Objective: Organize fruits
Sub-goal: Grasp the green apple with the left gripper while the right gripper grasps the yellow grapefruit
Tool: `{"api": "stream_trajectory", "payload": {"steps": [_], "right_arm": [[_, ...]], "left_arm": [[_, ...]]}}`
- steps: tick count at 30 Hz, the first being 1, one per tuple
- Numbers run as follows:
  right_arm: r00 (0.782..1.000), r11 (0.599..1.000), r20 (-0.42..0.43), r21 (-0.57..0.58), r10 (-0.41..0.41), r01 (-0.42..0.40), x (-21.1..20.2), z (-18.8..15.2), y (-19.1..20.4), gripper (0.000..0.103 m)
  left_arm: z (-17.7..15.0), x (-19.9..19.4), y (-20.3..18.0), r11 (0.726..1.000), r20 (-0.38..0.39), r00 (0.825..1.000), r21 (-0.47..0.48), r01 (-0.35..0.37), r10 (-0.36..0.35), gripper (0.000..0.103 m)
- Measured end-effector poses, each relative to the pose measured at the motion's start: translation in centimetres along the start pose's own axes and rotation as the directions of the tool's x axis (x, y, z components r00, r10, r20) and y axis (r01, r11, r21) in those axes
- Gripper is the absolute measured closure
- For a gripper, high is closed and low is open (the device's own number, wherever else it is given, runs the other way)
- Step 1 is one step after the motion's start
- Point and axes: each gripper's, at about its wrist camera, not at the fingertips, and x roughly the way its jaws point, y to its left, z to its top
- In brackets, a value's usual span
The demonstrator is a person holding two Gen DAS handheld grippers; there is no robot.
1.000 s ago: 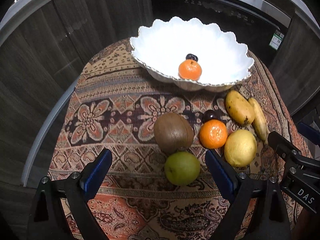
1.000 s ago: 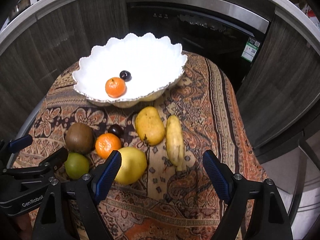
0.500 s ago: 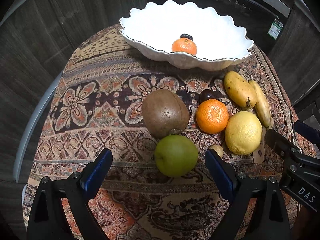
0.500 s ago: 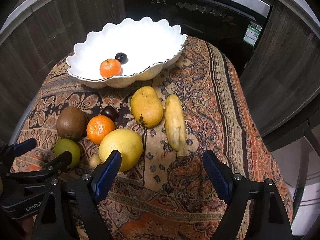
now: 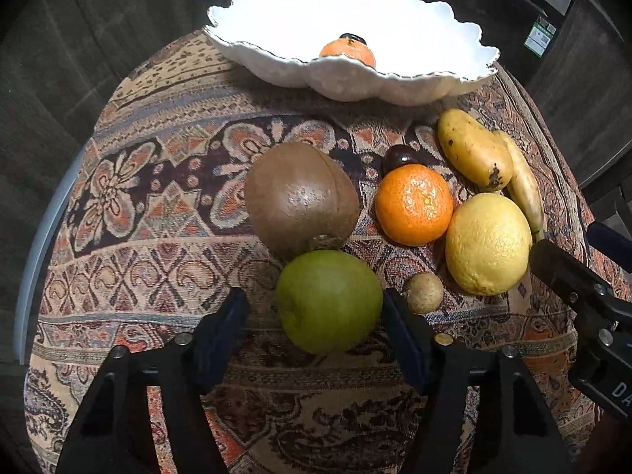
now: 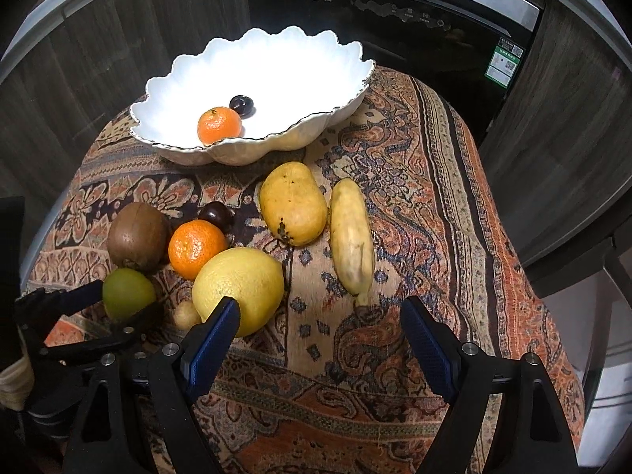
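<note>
A white scalloped bowl (image 5: 395, 83) (image 6: 300, 138) at the back of the table holds a mandarin (image 6: 219, 124) and a dark plum (image 6: 241, 106). On the cloth lie a brown kiwi (image 5: 300, 197), a green fruit (image 5: 328, 300), a mandarin (image 5: 414, 204), a lemon (image 5: 488, 243), a mango (image 5: 472, 150), a banana (image 6: 351, 235), a dark plum (image 5: 399, 158) and a small tan fruit (image 5: 424, 292). My left gripper (image 5: 316, 312) is open, its jaws on either side of the green fruit. My right gripper (image 6: 320, 324) is open and empty, just right of the lemon (image 6: 239, 290).
The round table wears a patterned orange and brown cloth (image 6: 414, 205). Dark wooden cabinets and a black built-in appliance (image 6: 395, 23) stand behind it. The right gripper's body shows at the right edge of the left wrist view (image 5: 584, 296).
My left gripper has moved forward and down until its open jaws flank the green fruit. My right gripper has moved closer to the lemon and banana. No fruit has moved.
</note>
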Motion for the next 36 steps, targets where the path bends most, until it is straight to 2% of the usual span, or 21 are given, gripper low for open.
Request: {"api": "stream_trajectory", "payload": {"steps": [3,4,11,19,32,35,36], "right_arm": [[1.0,1.0,0.0,-0.001,-0.002,0.002,0.0,0.0,0.0,0.019],[1.0,1.0,-0.001,0.001,0.002,-0.002,0.0,0.0,0.0,0.019],[1.0,1.0,0.0,-0.008,0.016,-0.016,-0.2,0.1,0.6,0.019],[0.999,0.998,-0.009,-0.034,0.051,-0.051,0.2,0.4,2.3,0.019],[0.995,0.996,-0.066,-0.046,0.078,-0.081,3.5,0.9,4.1,0.019],[0.993,0.996,-0.085,-0.03,0.084,-0.087,4.5,0.9,4.0,0.022],[0.992,0.996,-0.093,-0.026,0.085,-0.088,4.7,0.8,3.9,0.027]], "left_arm": [[0.0,0.4,-0.2,1.0,-0.012,1.0,0.003,0.024,-0.024,0.053],[0.0,0.4,-0.3,1.0,-0.012,0.999,0.007,0.03,-0.03,0.054],[-0.1,0.0,0.2,1.0,-0.013,0.999,-0.001,0.03,-0.03,0.055],[-0.5,-0.8,2.8,0.999,-0.008,1.0,-0.048,0.01,-0.011,0.055],[-0.5,0.2,4.9,0.995,-0.021,1.0,-0.096,-0.011,0.009,0.055],[-0.6,0.2,4.8,0.995,-0.02,1.0,-0.094,-0.012,0.01,0.055],[-0.6,0.2,4.8,0.996,-0.019,1.0,-0.093,-0.012,0.01,0.055]]}}
